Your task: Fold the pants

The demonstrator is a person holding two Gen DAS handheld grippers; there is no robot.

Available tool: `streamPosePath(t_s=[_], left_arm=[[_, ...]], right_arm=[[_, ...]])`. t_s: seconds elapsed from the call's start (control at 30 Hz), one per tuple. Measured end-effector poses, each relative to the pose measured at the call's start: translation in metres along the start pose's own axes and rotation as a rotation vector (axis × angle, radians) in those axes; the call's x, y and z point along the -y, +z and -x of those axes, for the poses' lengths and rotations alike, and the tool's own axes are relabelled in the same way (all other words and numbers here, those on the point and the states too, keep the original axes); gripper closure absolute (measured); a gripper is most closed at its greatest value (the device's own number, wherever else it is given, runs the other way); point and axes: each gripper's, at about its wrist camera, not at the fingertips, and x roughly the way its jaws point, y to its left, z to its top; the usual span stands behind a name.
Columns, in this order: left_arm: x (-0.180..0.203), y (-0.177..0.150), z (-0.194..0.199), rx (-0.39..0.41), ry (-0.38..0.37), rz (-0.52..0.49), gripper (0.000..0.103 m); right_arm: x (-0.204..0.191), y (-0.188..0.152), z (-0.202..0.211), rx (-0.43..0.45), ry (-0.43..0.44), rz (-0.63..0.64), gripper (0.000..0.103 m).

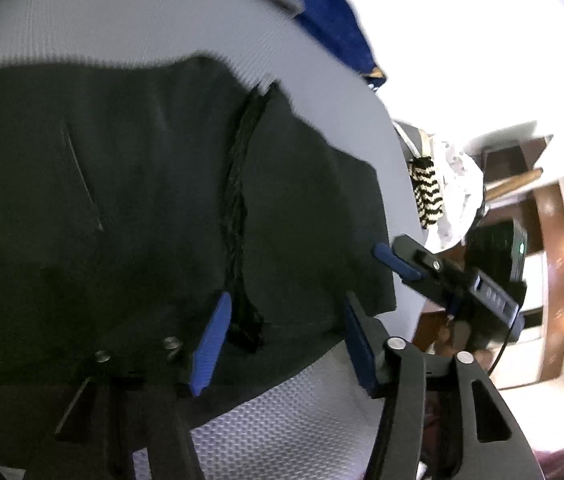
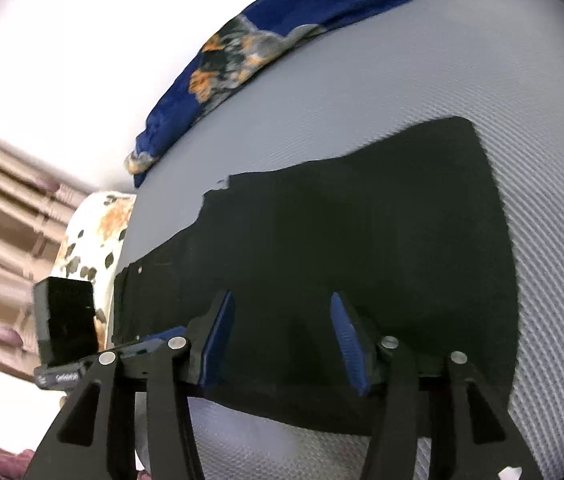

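Black pants lie folded flat on a grey textured mattress. A dark seam runs down their middle in the left wrist view. My left gripper is open, its blue pads over the near edge of the pants beside the seam. The right gripper shows there at the pants' right corner. In the right wrist view the pants fill the middle. My right gripper is open over their near edge. The left gripper lies at the left edge of this view.
A blue patterned cloth lies along the far edge of the mattress. A white spotted cloth hangs at the left side. A striped black and cream piece and wooden furniture stand beyond the mattress edge.
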Motion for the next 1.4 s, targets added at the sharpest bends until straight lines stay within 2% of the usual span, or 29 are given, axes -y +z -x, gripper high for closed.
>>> streamPosePath(t_s=[0.03, 0.17, 0.23, 0.47, 0.63, 0.7, 0.73, 0.83, 1.0, 1.17, 1.27, 1.4], left_arm=[[-0.003, 0.001, -0.003, -0.012, -0.006, 0.025, 0.053], [-0.017, 0.001, -0.017, -0.060, -0.026, 0.134, 0.056], [-0.019, 0.001, -0.020, -0.062, -0.038, 0.155, 0.057], [-0.013, -0.002, -0.029, -0.086, -0.058, 0.181, 0.057], [0.000, 0.003, -0.042, -0.098, -0.048, 0.161, 0.059], [0.001, 0.005, -0.044, -0.100, -0.041, 0.164, 0.081], [0.001, 0.004, -0.044, -0.104, -0.029, 0.158, 0.096], [0.010, 0.003, -0.040, -0.082, -0.001, 0.123, 0.096], [0.030, -0.010, -0.012, -0.042, -0.018, 0.009, 0.096], [0.007, -0.022, -0.016, -0.071, 0.114, -0.006, 0.095], [-0.001, -0.022, -0.022, -0.068, 0.124, 0.004, 0.093], [0.021, -0.022, -0.015, -0.017, 0.238, -0.121, 0.088]], right_arm=[[0.004, -0.001, 0.001, 0.006, 0.003, -0.016, 0.054], [0.018, -0.002, 0.007, 0.023, 0.012, -0.053, 0.054], [0.021, -0.002, 0.008, 0.030, 0.014, -0.060, 0.054], [0.031, -0.001, 0.006, 0.035, 0.033, -0.090, 0.054], [0.031, -0.004, 0.002, 0.020, 0.036, -0.092, 0.054], [0.029, -0.004, 0.001, 0.016, 0.026, -0.079, 0.054], [0.027, -0.004, 0.001, 0.016, 0.020, -0.073, 0.054], [0.024, -0.005, 0.002, 0.019, 0.006, -0.058, 0.054], [0.016, -0.005, 0.004, 0.027, -0.031, -0.023, 0.054], [0.011, -0.010, -0.008, -0.002, -0.063, 0.013, 0.051], [0.011, -0.012, -0.021, -0.032, -0.110, 0.029, 0.052], [0.003, -0.012, -0.024, -0.039, -0.147, 0.083, 0.052]])
